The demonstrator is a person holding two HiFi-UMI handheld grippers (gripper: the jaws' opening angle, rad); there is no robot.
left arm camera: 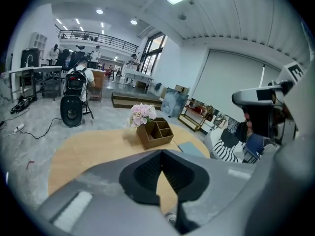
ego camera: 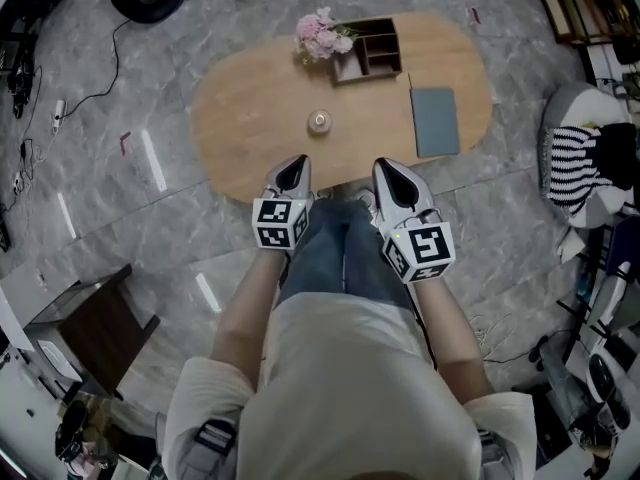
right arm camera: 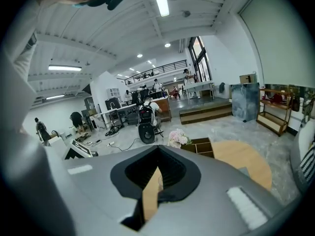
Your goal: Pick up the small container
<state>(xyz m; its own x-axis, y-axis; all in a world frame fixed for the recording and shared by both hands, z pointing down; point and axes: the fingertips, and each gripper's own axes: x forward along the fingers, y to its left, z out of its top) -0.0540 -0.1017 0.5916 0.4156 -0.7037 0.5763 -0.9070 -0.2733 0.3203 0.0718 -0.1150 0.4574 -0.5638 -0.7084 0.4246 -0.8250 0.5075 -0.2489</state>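
Left gripper (ego camera: pixel 292 168) and right gripper (ego camera: pixel 390 173) both closed, empty, side by side at lower edge of table (ego camera: pixel 240 118). Small container (ego camera: pixel 320 121) clear only in head view: upper centre, mid-table, apart from both. Left gripper view: flowers (left arm camera: pixel 142 114), wooden organizer (left arm camera: pixel 155 133) upper centre.

No words, numbers or brand names can be read here; the left cube (ego camera: pixel 280 223) on the left tongs (ego camera: pixel 292 166) and the right cube (ego camera: pixel 420 251) on the right tongs (ego camera: pixel 389 168) show only black and white square marks, not letters.
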